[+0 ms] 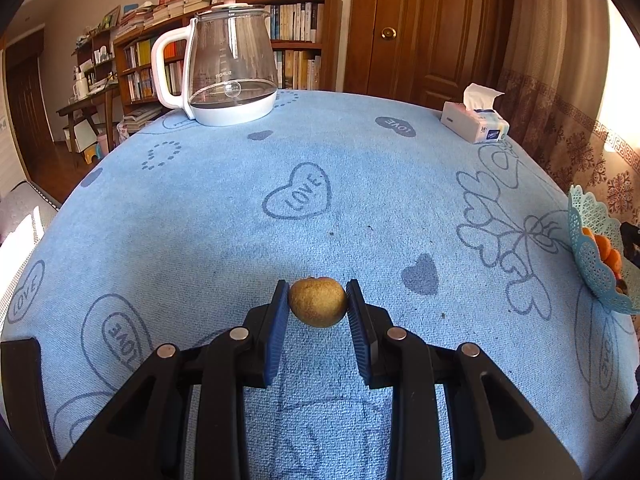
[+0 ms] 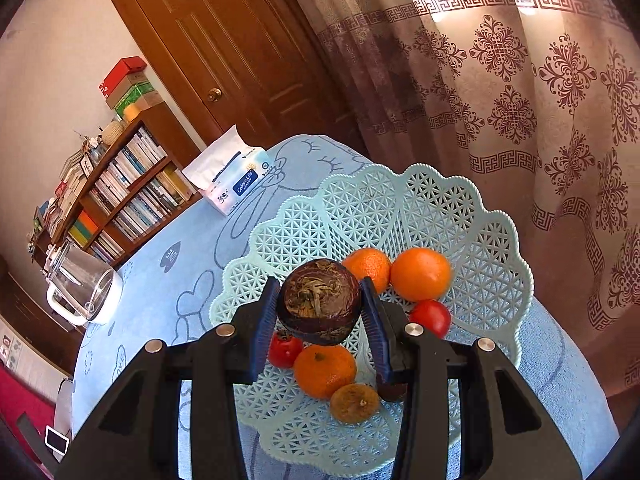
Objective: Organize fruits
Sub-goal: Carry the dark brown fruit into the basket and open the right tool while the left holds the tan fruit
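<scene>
My left gripper (image 1: 318, 300) is shut on a small brown kiwi (image 1: 318, 307), held just above the blue tablecloth (image 1: 280, 184). My right gripper (image 2: 320, 306) is shut on a dark purple-brown round fruit (image 2: 319, 307) and hangs over the pale green lattice basket (image 2: 460, 216). Inside the basket lie oranges (image 2: 420, 274) (image 2: 325, 370), two red tomatoes (image 2: 431, 317) (image 2: 285, 349) and a brownish kiwi (image 2: 354, 403). The basket's rim (image 1: 592, 256) also shows at the right edge of the left wrist view, with oranges (image 1: 608, 254) in it.
A glass kettle (image 1: 224, 64) with a white handle stands at the table's far side, and a tissue pack (image 1: 476, 120) lies far right. Behind are a bookshelf (image 1: 296, 40), a wooden door (image 1: 420, 28) and patterned curtains (image 2: 540, 120).
</scene>
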Action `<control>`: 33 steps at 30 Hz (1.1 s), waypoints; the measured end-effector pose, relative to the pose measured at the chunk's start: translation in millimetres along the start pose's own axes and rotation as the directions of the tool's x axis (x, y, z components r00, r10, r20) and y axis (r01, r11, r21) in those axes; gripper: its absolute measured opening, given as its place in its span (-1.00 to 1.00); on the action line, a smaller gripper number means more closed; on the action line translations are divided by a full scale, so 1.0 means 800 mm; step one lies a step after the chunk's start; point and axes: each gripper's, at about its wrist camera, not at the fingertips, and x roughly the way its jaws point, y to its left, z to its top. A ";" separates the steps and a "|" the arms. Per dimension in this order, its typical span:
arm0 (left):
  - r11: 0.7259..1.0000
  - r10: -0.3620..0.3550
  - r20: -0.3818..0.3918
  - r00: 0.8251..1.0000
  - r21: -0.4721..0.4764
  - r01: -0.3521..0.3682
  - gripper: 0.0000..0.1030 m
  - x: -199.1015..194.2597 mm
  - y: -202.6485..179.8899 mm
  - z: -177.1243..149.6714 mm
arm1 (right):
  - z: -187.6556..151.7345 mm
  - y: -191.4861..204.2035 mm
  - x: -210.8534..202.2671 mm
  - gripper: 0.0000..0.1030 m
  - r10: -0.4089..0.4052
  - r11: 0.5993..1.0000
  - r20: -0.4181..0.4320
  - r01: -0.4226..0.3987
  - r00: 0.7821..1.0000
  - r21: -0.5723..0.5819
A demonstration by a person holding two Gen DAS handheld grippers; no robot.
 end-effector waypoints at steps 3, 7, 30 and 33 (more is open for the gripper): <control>1.000 0.000 0.001 1.000 -0.001 0.000 -0.43 0.000 0.000 0.000 | -0.001 -0.002 -0.003 -0.18 -0.012 1.000 0.006 0.012 1.000 0.011; 1.000 0.001 0.001 1.000 -0.001 -0.001 -0.43 0.000 0.000 0.000 | 0.000 -0.004 -0.013 0.06 -0.013 0.999 0.039 0.012 0.999 0.038; 0.981 -0.171 -0.030 0.985 0.092 0.174 -0.43 -0.023 -0.079 0.018 | -0.002 -0.026 -0.067 0.44 -0.128 0.988 0.282 0.146 0.951 -0.041; 0.965 -0.238 -0.059 0.970 0.101 0.243 -0.43 -0.024 -0.102 0.028 | -0.003 -0.040 -0.064 0.44 -0.130 0.991 0.273 0.135 0.953 -0.001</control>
